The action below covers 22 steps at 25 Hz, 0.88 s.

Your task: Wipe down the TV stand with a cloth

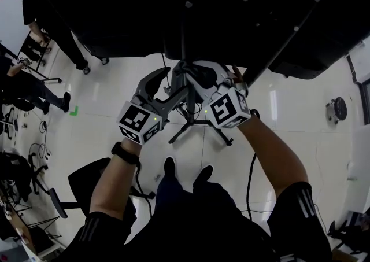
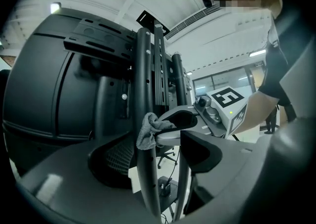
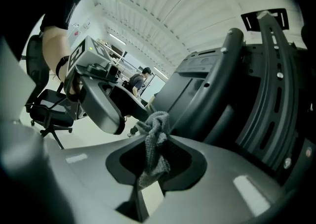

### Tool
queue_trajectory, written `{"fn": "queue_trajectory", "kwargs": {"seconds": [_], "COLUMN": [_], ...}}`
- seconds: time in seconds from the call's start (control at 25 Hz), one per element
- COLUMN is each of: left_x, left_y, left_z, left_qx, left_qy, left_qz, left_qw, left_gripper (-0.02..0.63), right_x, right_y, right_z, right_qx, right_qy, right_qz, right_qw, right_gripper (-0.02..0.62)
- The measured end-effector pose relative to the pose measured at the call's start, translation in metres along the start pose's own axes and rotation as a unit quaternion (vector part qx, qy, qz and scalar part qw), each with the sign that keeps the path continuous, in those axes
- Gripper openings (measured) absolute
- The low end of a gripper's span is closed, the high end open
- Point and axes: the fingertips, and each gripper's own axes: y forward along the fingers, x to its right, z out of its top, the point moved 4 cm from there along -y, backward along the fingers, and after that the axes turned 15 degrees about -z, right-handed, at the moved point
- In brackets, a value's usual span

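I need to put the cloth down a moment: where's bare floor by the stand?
Bare floor lies left of the stand's legs, up to the green mark, and right of them toward the round device. Crowded: the posts, where the left gripper and right gripper meet, and the left edge, with people and cables.

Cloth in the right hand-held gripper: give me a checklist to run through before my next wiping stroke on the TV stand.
1. Grey cloth held by the right hand-held gripper: ok, jaws closed on it.
2. Cloth against the stand's black upright: ok, the left gripper view shows it pressed there.
3. Cloth spread for wiping: not ok, it is bunched into a wad.
4. Left hand-held gripper free of the stand: cannot tell; its jaws are apart with the upright running between them.
5. Room between the two hand-held grippers: not ok, they sit very close together at the upright.
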Motion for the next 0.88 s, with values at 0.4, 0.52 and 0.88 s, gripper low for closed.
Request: {"fn": "queue_trajectory", "kwargs": {"seconds": [0.4,0.52,0.88], "left_x": [-0.002,-0.003,0.003], "left_y": [0.005,0.008,0.005], "left_z": [-0.071,-0.095,-0.185], "left_qx": [-0.02,-0.034,-0.064], "left_qy": [-0.05,-0.062,-0.079], "left_qz": [0.01,0.001,-0.039], "left_qw": [0.9985,0.9975,0.9941], "left_gripper": [0.326,0.327,0.327], "right_x": [-0.048,-0.062,-0.124], "right_y": [0.009,0.013,0.017], "right_z": [-0.068,-0.084,-0.15], "right_qx": [-0.025,-0.042,-0.09], "right_qy": [0.012,0.015,0.005], "right_qz": [0.042,0.042,0.037], "right_qw": [0.999,0.998,0.995], "right_gripper": [0.077,0.077,0.075]}}
